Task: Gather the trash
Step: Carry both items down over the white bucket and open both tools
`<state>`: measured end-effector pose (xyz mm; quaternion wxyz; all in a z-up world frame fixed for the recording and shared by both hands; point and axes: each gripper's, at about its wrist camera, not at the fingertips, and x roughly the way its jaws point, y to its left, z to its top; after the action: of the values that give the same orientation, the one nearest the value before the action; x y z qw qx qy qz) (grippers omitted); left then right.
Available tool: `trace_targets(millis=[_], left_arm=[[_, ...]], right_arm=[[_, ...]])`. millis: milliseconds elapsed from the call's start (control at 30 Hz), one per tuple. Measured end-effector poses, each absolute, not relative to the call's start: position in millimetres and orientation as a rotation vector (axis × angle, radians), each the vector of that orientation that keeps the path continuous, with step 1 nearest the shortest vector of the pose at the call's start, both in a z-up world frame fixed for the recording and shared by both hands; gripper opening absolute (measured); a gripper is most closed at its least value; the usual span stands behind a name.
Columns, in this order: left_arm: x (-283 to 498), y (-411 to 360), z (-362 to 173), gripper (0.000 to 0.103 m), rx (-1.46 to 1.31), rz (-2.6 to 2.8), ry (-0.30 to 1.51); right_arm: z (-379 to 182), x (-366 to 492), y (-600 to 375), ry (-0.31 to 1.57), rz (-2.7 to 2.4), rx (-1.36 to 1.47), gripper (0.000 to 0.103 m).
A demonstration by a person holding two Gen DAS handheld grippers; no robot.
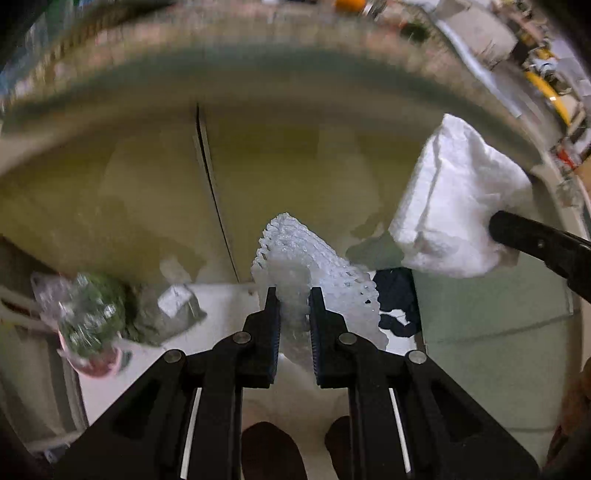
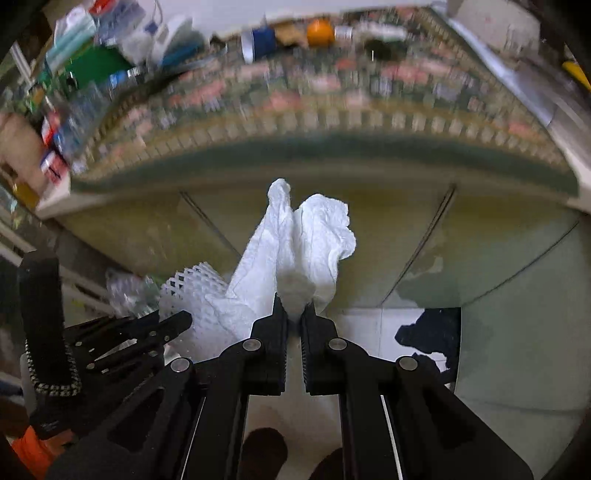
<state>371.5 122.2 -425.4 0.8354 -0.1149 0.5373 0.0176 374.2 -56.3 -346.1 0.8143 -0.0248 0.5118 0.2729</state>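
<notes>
My left gripper (image 1: 293,295) is shut on a white foam net sleeve (image 1: 310,254), which sticks up past the fingertips. The same foam net (image 2: 192,295) shows at the left of the right wrist view, with the left gripper (image 2: 184,317) below it. My right gripper (image 2: 294,302) is shut on a crumpled white paper towel (image 2: 306,240); that towel (image 1: 458,206) also appears at the right of the left wrist view, pinched by the right gripper (image 1: 495,225). Both grippers point steeply down in front of a yellowish cabinet face (image 1: 295,166).
A table edge with a patterned cloth (image 2: 295,110) runs above, cluttered with an orange (image 2: 319,31) and boxes. Crinkled clear plastic with greenery (image 1: 88,314) and a grey wrapper (image 1: 173,306) hang at the left. A dark cloth (image 2: 432,332) lies on the white floor. Feet show below.
</notes>
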Motion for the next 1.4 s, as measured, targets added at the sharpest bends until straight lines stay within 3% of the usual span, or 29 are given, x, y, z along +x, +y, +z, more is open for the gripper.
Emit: trace_targets(millis=[400, 633, 767, 833, 967, 1133, 1233, 1267, 1333, 1400], left_arm=[[384, 121, -649, 0.014, -0.365, 0.047, 1.33], [403, 117, -744, 0.016, -0.377, 0.056, 1.388], [413, 105, -769, 0.018, -0.364, 0.028, 1.379], [417, 104, -780, 0.028, -0.367, 0.018, 1.38], [416, 109, -794, 0.033, -0.37, 0.019, 1.398], [408, 120, -792, 0.047, -0.375, 0.021, 1.371], [404, 125, -787, 0.047, -0.385, 0.023, 1.358], [402, 127, -785, 0.047, -0.383, 0.037, 1.351], [398, 134, -780, 0.047, -0.381, 0.074, 1.341], [393, 141, -772, 0.047, -0.372, 0.094, 1.337]], right_arm=[[-544, 391, -59, 1.227, 0.554, -0.107, 0.006], [-629, 398, -55, 1.286, 0.566, -0.093, 0.006], [-650, 401, -51, 1.296, 0.574, -0.093, 0.006], [-660, 402, -50, 1.302, 0.582, -0.091, 0.006], [-677, 403, -45, 1.304, 0.595, -0.115, 0.007], [-691, 399, -32, 1.299, 0.63, -0.137, 0.009], [-697, 398, -22, 1.291, 0.654, -0.165, 0.009], [-700, 398, -20, 1.3, 0.66, -0.165, 0.01], [-709, 401, -19, 1.334, 0.671, -0.147, 0.023], [-715, 402, -19, 1.371, 0.673, -0.117, 0.045]])
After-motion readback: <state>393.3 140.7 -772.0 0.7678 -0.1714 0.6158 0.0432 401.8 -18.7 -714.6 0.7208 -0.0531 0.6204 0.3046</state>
